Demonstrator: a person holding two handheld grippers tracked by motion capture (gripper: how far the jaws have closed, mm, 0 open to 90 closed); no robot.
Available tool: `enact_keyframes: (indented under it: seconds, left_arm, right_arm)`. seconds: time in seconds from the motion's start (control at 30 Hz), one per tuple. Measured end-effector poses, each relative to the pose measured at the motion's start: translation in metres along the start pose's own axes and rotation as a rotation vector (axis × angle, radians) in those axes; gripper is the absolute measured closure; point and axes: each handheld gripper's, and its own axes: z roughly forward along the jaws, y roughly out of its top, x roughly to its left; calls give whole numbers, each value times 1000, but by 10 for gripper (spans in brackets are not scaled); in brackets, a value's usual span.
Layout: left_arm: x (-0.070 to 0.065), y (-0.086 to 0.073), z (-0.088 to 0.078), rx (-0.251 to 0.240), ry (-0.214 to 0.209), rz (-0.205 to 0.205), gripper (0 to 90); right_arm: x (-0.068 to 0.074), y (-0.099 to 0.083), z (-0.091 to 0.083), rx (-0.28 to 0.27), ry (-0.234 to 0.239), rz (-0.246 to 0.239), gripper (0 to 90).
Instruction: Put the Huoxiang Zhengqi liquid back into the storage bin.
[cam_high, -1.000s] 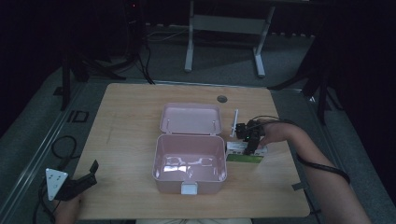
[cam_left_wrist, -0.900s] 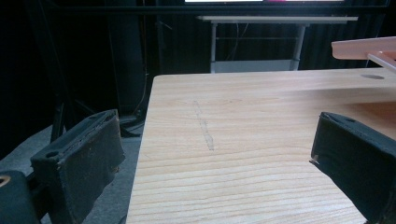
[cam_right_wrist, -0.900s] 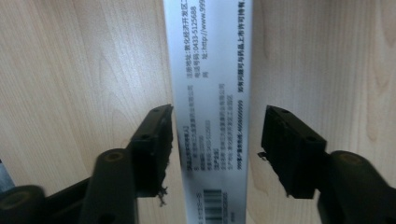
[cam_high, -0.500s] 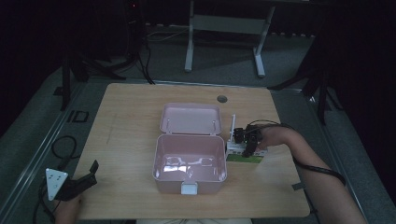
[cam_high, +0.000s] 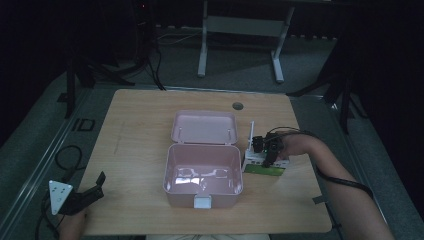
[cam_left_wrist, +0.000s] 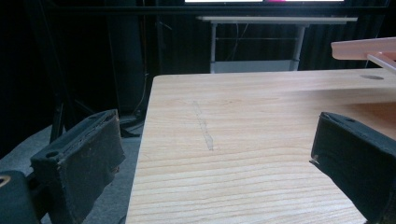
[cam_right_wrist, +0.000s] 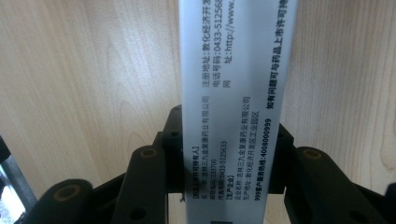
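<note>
From the high view, an open pink lidded box (cam_high: 202, 175) sits mid-tabletop (cam_high: 140, 130) with its lid folded back, so the inside is free to take something dropped in from above. Just beside its right wall lies a white and green medicine carton (cam_high: 264, 164), and the right claw (cam_high: 267, 159) comes down onto it from the person's forearm; the carton is close enough to the box that a short lift should carry it over the rim. The left claw (cam_high: 95, 187) rests at the near left corner, well apart from the box, probably parked out of the way.

In the left gripper view, the left claw (cam_left_wrist: 219, 154) stands spread wide with only bare wood between its black pads.

In the right gripper view, the right claw (cam_right_wrist: 229, 163) has just been closing and now pinches the carton (cam_right_wrist: 233, 93) across its narrow printed side, a grip that suits lifting the carton edge-on.
</note>
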Motion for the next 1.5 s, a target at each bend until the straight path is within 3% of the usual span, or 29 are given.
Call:
enact_keyframes:
  seconds: [0.5,1.0,1.23,1.5]
  left_arm:
    - [0,0,0,0,-2,0,23]
    - [0,0,0,-2,-1,-7,23]
    - [1,0,0,1,-1,-5,23]
    - [1,0,0,-9,3,-10,23]
  right_arm:
    - [21,-10,-19,22,30,-28,622]
    - [42,-20,-48,34,38,3,622]
    - [49,-23,-64,31,37,14,622]
    - [60,-24,-103,24,1,26,622]
